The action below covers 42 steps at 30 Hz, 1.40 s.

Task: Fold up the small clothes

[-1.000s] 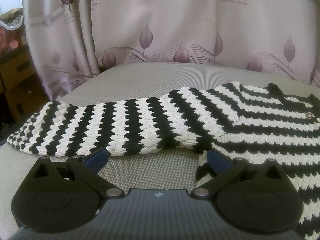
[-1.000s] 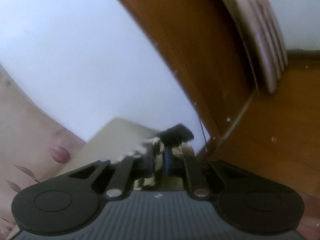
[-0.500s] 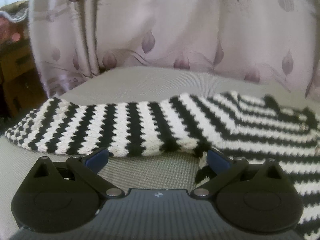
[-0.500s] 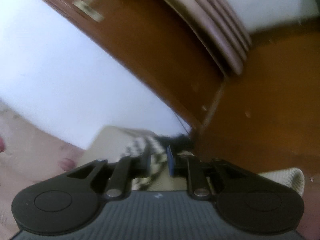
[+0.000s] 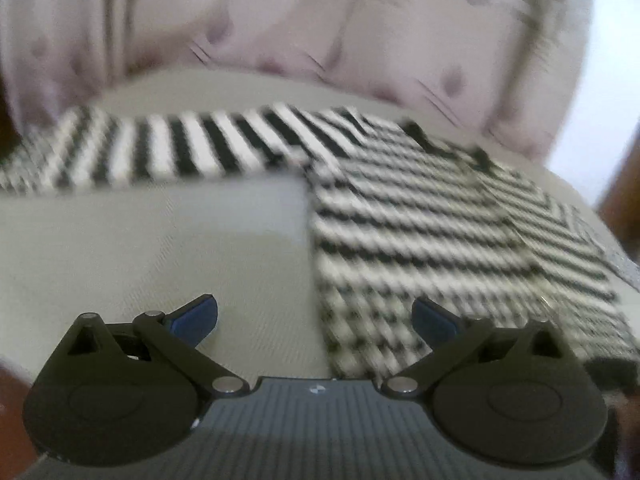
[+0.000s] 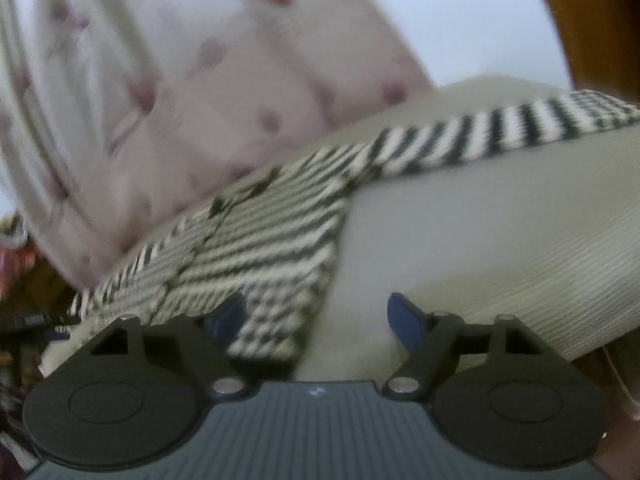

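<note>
Two frames, both motion-blurred. The grey cushion (image 5: 152,248) filled most of each view, with a pale lilac leaf-print curtain (image 5: 280,24) hanging behind it. The black-and-white striped sweater (image 5: 420,232) lay flat on the cushion. In the left wrist view its body occupied the right half, with the hem edge near the camera, and one sleeve (image 5: 160,152) ran out leftward along the far side. The long axis of that sleeve lay across the view, roughly at a right angle to the body's side edge. In the right wrist view the sweater (image 6: 260,248) body sat left of centre and a sleeve (image 6: 520,128) extended to the upper right.

The left gripper (image 5: 314,320) was spread wide with nothing between its blue pads; its right pad sat over the sweater's near corner, contact not discernible. The right gripper (image 6: 316,316) was likewise wide apart and empty, its left pad over the sweater hem, the other over bare cushion.
</note>
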Each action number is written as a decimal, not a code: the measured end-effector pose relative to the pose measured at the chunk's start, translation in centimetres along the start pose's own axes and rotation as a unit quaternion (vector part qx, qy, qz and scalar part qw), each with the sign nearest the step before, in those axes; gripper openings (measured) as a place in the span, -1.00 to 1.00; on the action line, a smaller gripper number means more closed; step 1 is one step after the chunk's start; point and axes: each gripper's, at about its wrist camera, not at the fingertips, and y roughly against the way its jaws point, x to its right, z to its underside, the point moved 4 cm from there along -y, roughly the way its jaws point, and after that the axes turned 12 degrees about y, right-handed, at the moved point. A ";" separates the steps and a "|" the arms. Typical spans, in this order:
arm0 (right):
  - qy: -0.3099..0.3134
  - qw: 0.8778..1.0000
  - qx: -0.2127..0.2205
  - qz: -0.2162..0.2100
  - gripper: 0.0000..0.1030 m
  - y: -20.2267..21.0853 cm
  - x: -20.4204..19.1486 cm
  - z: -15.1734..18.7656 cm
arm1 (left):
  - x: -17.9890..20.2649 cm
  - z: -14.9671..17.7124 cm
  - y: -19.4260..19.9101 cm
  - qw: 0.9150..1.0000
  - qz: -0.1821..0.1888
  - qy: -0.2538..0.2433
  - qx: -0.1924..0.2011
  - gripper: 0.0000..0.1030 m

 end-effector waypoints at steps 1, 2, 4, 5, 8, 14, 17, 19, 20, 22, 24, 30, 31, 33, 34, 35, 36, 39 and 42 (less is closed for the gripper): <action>0.003 1.000 0.000 -0.001 0.52 -0.5 -0.5 0.2 | 0.2 0.8 0.0 1.000 0.009 0.001 -0.008 0.92; 0.007 1.000 0.009 0.003 0.52 -0.6 -1.0 0.2 | 0.6 1.5 0.0 1.000 0.010 -0.008 -0.004 0.94; 0.011 1.000 0.008 0.003 0.52 -1.0 -1.6 0.0 | 1.5 2.6 -0.1 0.999 -0.004 -0.036 0.005 0.92; 0.010 1.000 0.003 -0.003 0.51 -1.2 -2.1 0.0 | 2.0 3.0 -0.1 0.999 -0.005 -0.045 0.008 0.87; 0.015 1.000 -0.007 -0.011 0.00 -1.7 -3.9 1.2 | 3.6 4.5 0.3 0.996 -0.004 -0.087 0.024 0.18; -0.032 0.999 -0.022 -0.009 -0.82 -2.0 -3.0 2.1 | 3.0 3.4 0.5 0.997 0.054 -0.050 -0.005 -0.70; -0.054 0.998 -0.009 -0.019 -0.84 -0.6 -2.4 1.5 | 2.5 2.7 1.9 0.997 0.064 -0.034 0.006 -0.71; -0.066 0.998 -0.007 -0.022 -0.84 0.5 -2.1 1.3 | 2.3 2.6 2.5 0.997 0.067 -0.029 0.003 -0.70; -0.072 0.997 -0.010 -0.023 -0.84 0.9 -2.0 1.4 | 2.1 2.8 2.7 0.997 0.069 -0.026 -0.001 -0.70; -0.082 0.996 -0.019 -0.024 -0.85 1.0 -2.0 1.9 | 1.9 3.3 2.6 0.997 0.066 -0.030 -0.011 -0.70; -0.089 0.995 -0.029 -0.021 -0.85 0.9 -2.2 2.4 | 1.9 3.6 2.5 0.997 0.063 -0.035 -0.014 -0.70; -0.126 0.991 -0.035 -0.032 -0.77 0.3 -1.2 3.3 | 2.5 2.2 2.7 0.995 0.028 -0.079 0.045 0.13; -0.123 0.992 -0.026 -0.023 -0.73 0.6 -1.0 2.9 | 2.6 1.9 3.4 0.994 0.026 -0.087 0.060 0.75; -0.116 0.993 -0.007 -0.007 -0.59 1.7 -0.2 1.7 | 3.1 1.2 5.1 0.988 0.037 -0.094 0.116 1.00; -0.114 0.993 0.014 0.000 -0.54 2.6 0.4 1.0 | 3.6 0.7 5.8 0.985 0.043 -0.100 0.138 1.00; -0.114 0.993 0.035 0.011 -0.42 3.4 1.3 0.3 | 4.3 0.1 5.8 0.983 0.045 -0.105 0.145 1.00; -0.125 0.990 0.056 0.024 -0.25 4.3 2.7 -0.6 | 5.0 -0.6 5.5 0.983 0.045 -0.107 0.145 1.00; -0.193 0.975 0.102 0.049 -0.09 5.8 7.7 -2.3 | 6.9 -2.7 2.8 0.983 0.056 -0.099 0.145 1.00; -0.266 0.950 0.138 0.089 -0.09 6.4 14.1 -3.6 | 8.0 -4.9 -1.4 0.988 0.059 -0.049 0.136 1.00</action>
